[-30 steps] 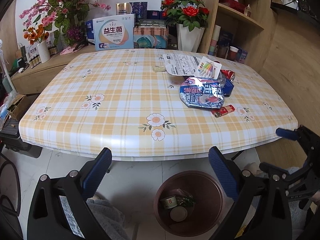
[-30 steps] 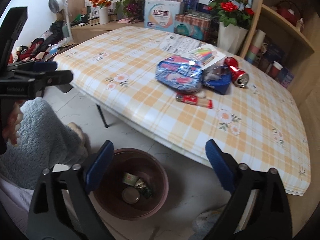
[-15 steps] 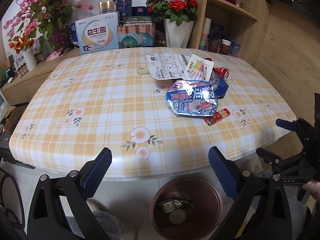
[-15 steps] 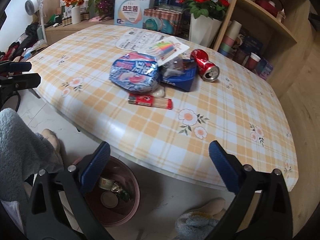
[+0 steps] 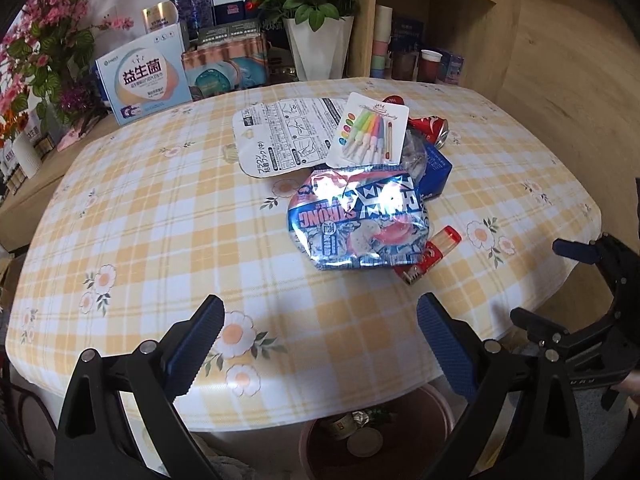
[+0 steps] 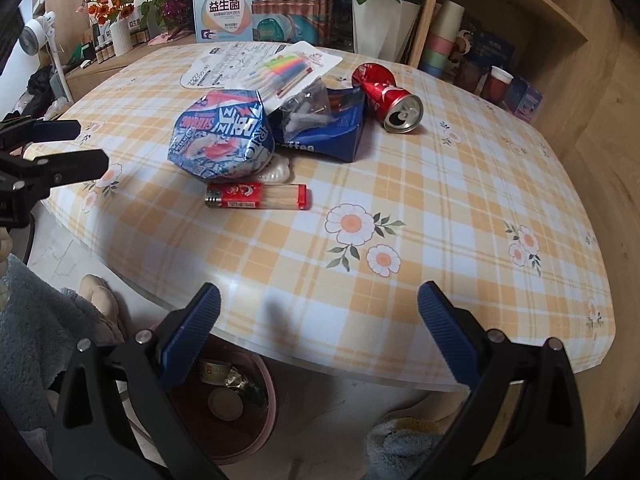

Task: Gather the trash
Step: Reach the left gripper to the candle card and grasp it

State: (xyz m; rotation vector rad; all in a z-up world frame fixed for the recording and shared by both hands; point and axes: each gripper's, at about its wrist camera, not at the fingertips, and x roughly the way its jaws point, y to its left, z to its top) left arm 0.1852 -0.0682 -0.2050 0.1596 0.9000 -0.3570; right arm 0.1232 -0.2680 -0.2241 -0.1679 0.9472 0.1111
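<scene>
Near the table's front edge lies a lighter [image 6: 256, 196]. Both the left gripper [image 5: 316, 334] and right gripper [image 6: 318, 330] gape wide, empty. Best to pinch it across its narrow sides.

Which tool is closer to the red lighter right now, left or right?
Right. The right tool faces the lighter from the table edge in front of it; the left tool is off to the lighter's left, about level with it.

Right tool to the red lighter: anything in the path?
Nothing visible. The right tool is open at the table's near edge, and only bare tablecloth lies between it and the lighter. The blue snack bag sits just behind the lighter, not in front.
</scene>
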